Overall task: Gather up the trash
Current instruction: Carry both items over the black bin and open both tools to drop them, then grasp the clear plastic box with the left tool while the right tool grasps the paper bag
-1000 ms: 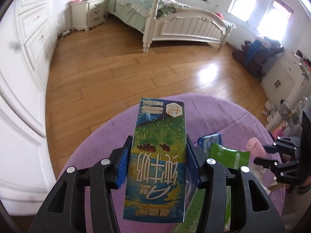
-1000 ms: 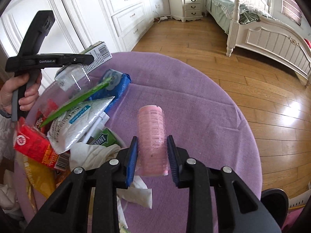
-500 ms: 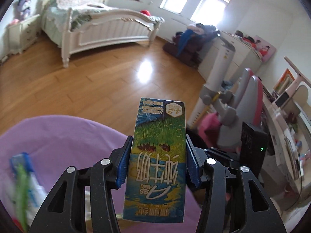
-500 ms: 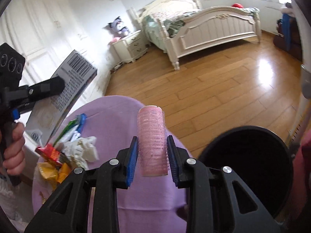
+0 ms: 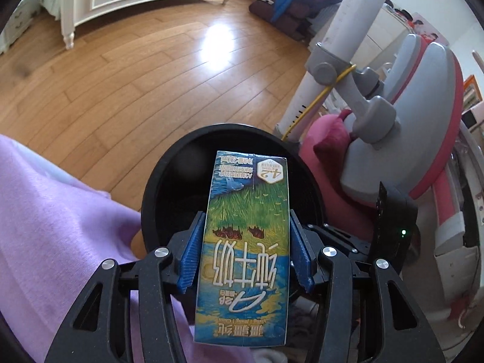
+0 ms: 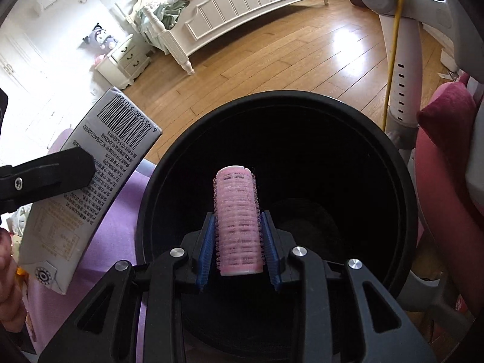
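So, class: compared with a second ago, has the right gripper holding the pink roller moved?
Yes. The right gripper with the pink roller swung off the purple table to above the black bin.

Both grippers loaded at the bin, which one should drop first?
Right, probably. Its pink hair roller sits squarely over the black bin mouth. The left gripper holds the milk carton nearer the bin's edge, partly over the purple tablecloth.
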### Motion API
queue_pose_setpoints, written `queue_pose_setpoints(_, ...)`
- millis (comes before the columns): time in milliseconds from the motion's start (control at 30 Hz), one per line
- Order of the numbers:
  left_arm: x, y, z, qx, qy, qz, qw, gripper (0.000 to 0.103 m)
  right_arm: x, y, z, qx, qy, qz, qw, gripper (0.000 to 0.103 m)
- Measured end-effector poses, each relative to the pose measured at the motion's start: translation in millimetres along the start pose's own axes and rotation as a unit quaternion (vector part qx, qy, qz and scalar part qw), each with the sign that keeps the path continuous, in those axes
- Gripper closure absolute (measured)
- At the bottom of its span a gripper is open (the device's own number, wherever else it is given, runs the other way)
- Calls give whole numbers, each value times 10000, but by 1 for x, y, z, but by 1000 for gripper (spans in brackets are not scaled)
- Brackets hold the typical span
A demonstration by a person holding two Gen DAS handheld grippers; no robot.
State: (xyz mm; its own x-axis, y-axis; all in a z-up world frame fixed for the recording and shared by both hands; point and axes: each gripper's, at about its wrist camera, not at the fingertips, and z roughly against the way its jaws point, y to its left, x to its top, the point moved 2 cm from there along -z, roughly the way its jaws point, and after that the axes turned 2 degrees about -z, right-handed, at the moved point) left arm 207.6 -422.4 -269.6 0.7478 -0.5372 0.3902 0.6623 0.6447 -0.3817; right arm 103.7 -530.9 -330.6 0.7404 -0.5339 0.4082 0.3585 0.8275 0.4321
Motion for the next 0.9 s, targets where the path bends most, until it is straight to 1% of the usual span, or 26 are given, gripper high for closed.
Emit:
queue_pose_setpoints(67, -1, 0, -2, 79, -7, -46, 10000, 50, 0, -4, 1, -23, -5, -59, 10000, 69)
queue_pose_setpoints(100, -2, 0, -1, 92, 0, -56, 9999, 49, -1, -4, 3, -34, -13, -89, 10000, 66)
queue_pose_setpoints(133, -1, -1, -1, 98, -6, -73, 9999, 43, 0, -4, 7, -35, -32, -136, 9999, 54)
queue_pose_setpoints(167, -2, -1, 2, 132, -37, -93, 9999, 35, -1, -3, 10, -4, -86, -189, 9998, 41)
queue_pose_setpoints(233, -5, 0, 16, 193, -156, -135, 9996, 33, 0, -3, 17, 49, -215, -244, 9995, 32)
queue_pose_setpoints(300, -12, 1, 34, 166, -240, -158, 9995, 33, 1, 3, 24, 111, -301, -200, 9993, 32)
queue_pose_setpoints(400, -25, 3, 70, 98, -537, -124, 9984, 33, 6, 19, 35, 363, -471, -45, 9982, 32)
queue_pose_setpoints(500, -43, 14, 120, 83, -943, -79, 9955, 33, 9, 53, 47, 634, -604, 308, 9957, 32)
queue_pose_setpoints(600, -62, 35, 173, 238, -1380, 22, 9901, 33, 11, 97, 56, 1020, -651, 783, 9896, 32)
queue_pose_setpoints(667, -78, 59, 212, 484, -1677, 147, 9845, 33, 10, 131, 60, 1260, -643, 1181, 9829, 32)
queue_pose_setpoints(733, -97, 88, 256, 872, -1998, 313, 9754, 33, 7, 168, 63, 1497, -572, 1670, 9728, 32)
queue_pose_setpoints(800, -116, 122, 296, 1314, -2191, 487, 9656, 26, -2, 208, 64, 1730, -379, 2208, 9591, 31)
queue_pose_setpoints(833, -125, 139, 312, 1549, -2239, 554, 9606, 19, -8, 228, 63, 1814, -259, 2511, 9505, 31)
queue_pose_setpoints(867, -134, 157, 326, 1824, -2265, 594, 9549, 14, -13, 245, 60, 1841, -149, 2808, 9418, 31)
queue_pose_setpoints(900, -139, 175, 336, 2111, -2230, 605, 9498, 14, -19, 262, 57, 1819, -45, 3086, 9336, 31)
